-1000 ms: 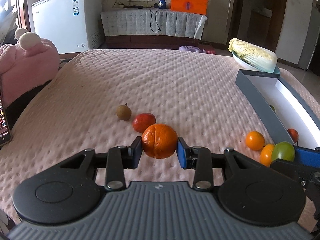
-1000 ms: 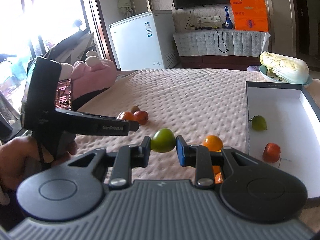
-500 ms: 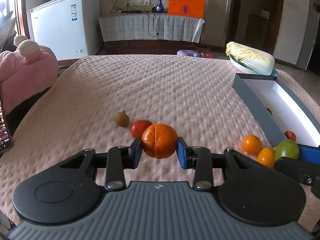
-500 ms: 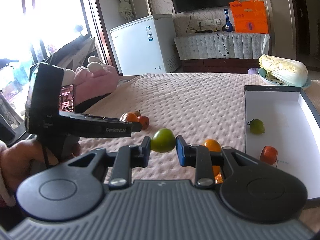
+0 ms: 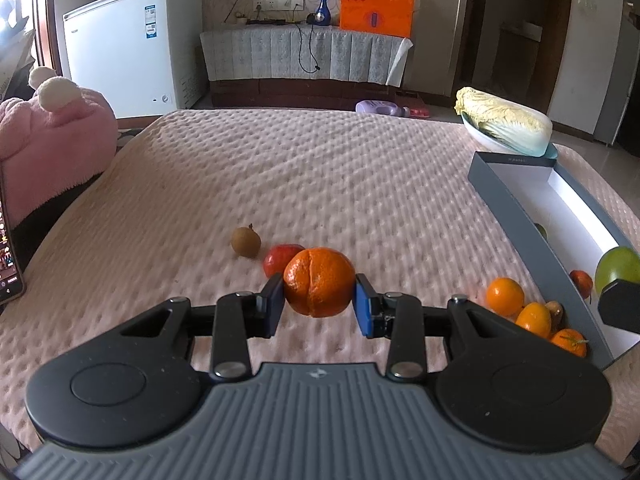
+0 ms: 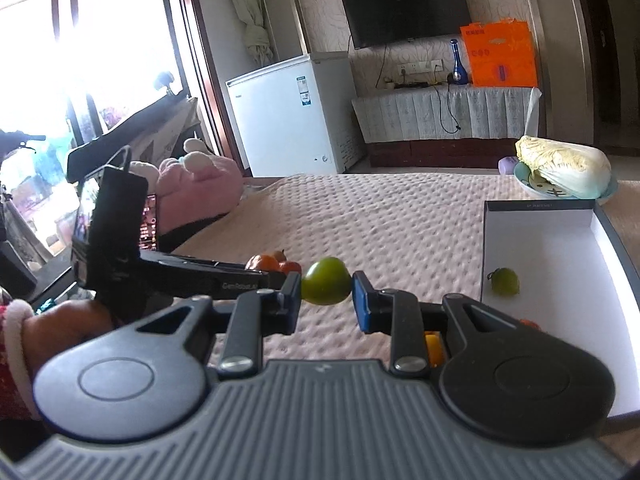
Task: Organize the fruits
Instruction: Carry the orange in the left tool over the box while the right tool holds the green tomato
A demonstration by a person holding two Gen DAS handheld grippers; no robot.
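An orange [image 5: 319, 282] is clamped in the left gripper [image 5: 319, 304], a green fruit [image 6: 326, 281] in the right gripper [image 6: 326, 300]; both are carried. Release over the box [image 6: 560, 248] at 3 o'clock seems next. Its floor is shown only by the right view; loose fruit only by the left.

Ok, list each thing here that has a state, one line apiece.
Left tongs: shut on the orange.
Right tongs: shut on the green fruit.
Box: open, lidless, a small green fruit inside.
Phone: screen lit.
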